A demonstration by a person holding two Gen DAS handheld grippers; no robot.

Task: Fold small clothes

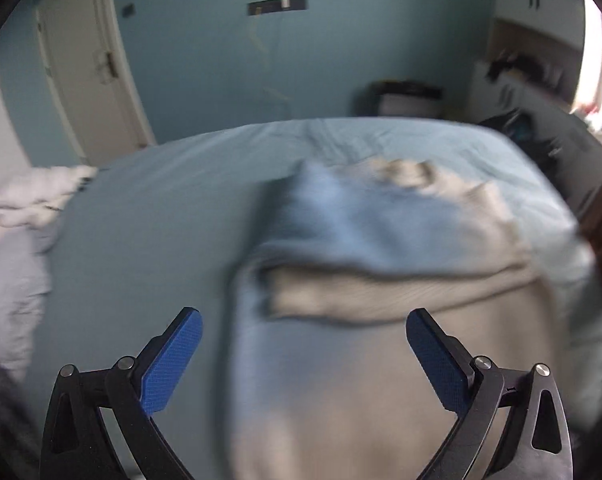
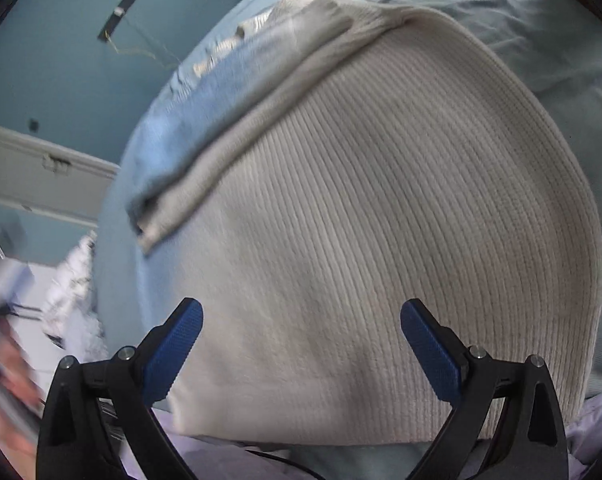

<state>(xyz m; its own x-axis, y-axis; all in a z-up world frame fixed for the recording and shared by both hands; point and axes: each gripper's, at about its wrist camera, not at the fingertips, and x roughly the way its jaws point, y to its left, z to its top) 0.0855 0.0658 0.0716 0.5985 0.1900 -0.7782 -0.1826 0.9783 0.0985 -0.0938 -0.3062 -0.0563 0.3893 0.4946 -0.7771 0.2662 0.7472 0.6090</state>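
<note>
The cream ribbed knit sweater (image 2: 361,220), filling the frame's centre on the blue-sheeted bed (image 2: 521,40), looks soft and floppy, best pinched, probably, at a hem corner, while left gripper (image 1: 304,360) and right gripper (image 2: 301,354) both gape empty.

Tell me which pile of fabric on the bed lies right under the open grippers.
The cream ribbed sweater, spread flat with a fold across its top. The white crumpled heap sits off at the bed's left edge, far from both grippers.
</note>
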